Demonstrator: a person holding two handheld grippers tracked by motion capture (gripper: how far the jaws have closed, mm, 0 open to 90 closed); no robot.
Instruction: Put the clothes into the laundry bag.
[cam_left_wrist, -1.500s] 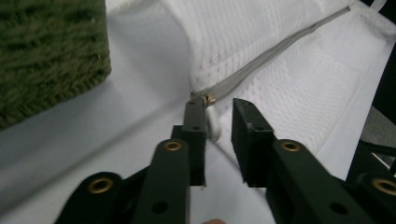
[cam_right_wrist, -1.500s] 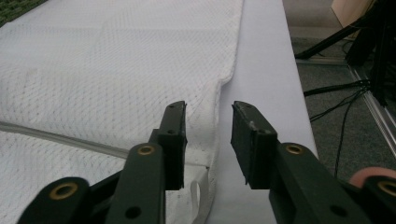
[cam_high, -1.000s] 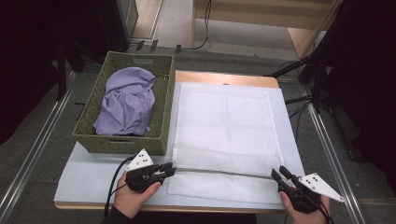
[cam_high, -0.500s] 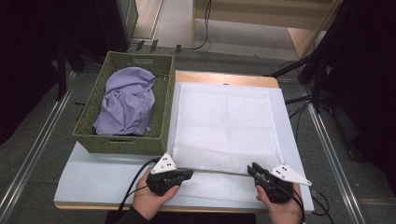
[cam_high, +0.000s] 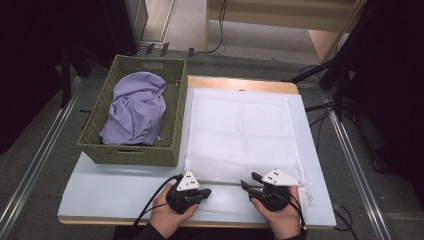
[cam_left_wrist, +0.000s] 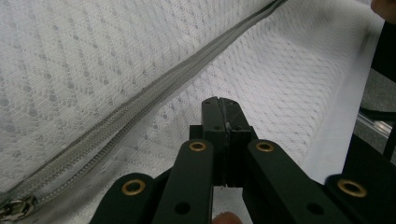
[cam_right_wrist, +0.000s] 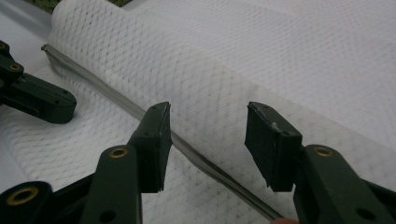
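Note:
A white mesh bag (cam_high: 240, 130) lies flat on the table, and its grey zipper (cam_high: 225, 184) runs along the near edge. My left gripper (cam_high: 206, 192) rests on the mesh just below the zipper (cam_left_wrist: 154, 93). Its jaws (cam_left_wrist: 219, 103) are shut tight, and I cannot tell whether any mesh is pinched between them. The zipper pull (cam_left_wrist: 14, 207) sits at the bottom left of the left gripper view. My right gripper (cam_high: 249, 180) faces the left one. Its jaws (cam_right_wrist: 208, 109) have just been opening and stand apart on either side of the zipper (cam_right_wrist: 116, 100), without touching it.
A green woven basket (cam_high: 172, 100) at the left holds a crumpled purple cloth (cam_high: 137, 107). The bag lies on a pale blue mat (cam_high: 110, 185) over a wooden tabletop. Cables trail across the floor to the right and behind.
Both hands have slid inward along the front edge of the bag: the left gripper to the right, the right gripper to the left. They now sit close together.

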